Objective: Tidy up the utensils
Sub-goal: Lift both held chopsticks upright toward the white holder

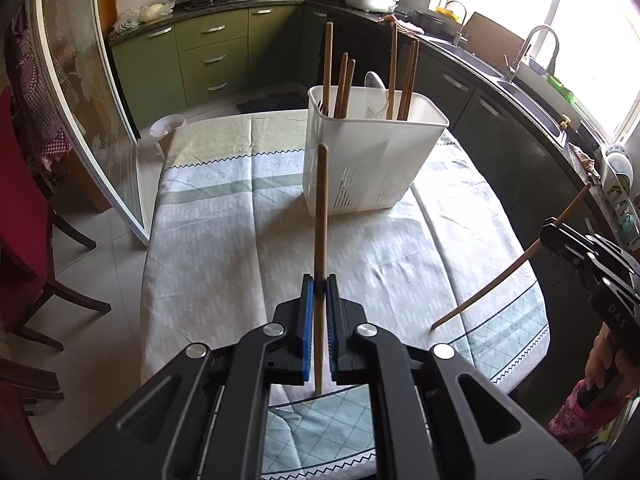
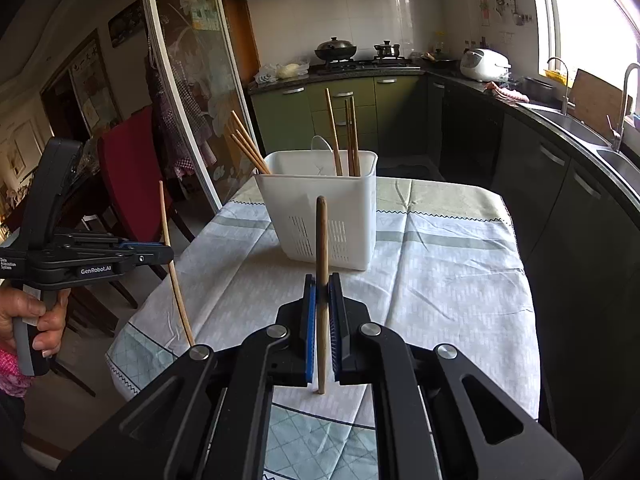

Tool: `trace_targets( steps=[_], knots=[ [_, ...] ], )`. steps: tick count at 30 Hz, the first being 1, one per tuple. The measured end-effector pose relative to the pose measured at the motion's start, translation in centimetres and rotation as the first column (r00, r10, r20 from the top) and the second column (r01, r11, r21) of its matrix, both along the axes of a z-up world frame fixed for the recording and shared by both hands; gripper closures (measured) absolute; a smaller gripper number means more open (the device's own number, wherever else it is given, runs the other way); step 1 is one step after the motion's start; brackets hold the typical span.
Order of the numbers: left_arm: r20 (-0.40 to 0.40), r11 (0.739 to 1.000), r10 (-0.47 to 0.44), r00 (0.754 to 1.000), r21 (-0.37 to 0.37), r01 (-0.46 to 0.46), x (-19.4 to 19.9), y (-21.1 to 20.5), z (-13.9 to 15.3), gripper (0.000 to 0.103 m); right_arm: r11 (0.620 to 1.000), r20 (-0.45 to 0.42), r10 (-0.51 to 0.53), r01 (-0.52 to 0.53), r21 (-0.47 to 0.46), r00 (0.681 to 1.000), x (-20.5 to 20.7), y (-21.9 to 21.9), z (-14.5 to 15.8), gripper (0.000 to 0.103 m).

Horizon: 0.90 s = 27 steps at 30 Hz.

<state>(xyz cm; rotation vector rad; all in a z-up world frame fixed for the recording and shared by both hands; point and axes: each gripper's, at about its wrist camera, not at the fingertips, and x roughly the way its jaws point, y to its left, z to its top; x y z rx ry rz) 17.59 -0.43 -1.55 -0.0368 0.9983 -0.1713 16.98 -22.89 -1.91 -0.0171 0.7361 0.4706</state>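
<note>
Wooden chopstick tongs-hidden midway

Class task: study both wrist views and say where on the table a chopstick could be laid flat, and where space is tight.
Bare tablecloth lies between the white utensil holder and the table's near edge, and to the holder's right. It is crowded inside the holder, packed with upright chopsticks, and nearer, where the left gripper and right gripper each clamp a chopstick.

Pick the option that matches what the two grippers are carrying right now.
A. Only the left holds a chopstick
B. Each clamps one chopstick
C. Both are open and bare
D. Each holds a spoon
B: the left gripper pinches one chopstick, and the right gripper pinches another chopstick, both short of the white holder.
</note>
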Motion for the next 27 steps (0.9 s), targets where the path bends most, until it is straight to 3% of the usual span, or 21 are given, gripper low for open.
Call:
trace_targets(
  steps=[17, 27],
  knots=[
    [0.067, 0.998, -0.047, 0.997, 0.052, 0.044, -1.0, -1.7, 1.2, 0.097, 1.0, 0.0, -0.002, 0.002, 0.0, 1.0, 0.2, -0.4, -0.1, 0.096],
    [0.105, 0.996, -0.069, 0.992, 0.056, 0.064, -1.5, -2.3, 2.8, 0.097, 0.999, 0.04, 0.013, -0.015, 0.033, 0.999, -0.2, -1.1, 2.7, 0.096]
  ],
)
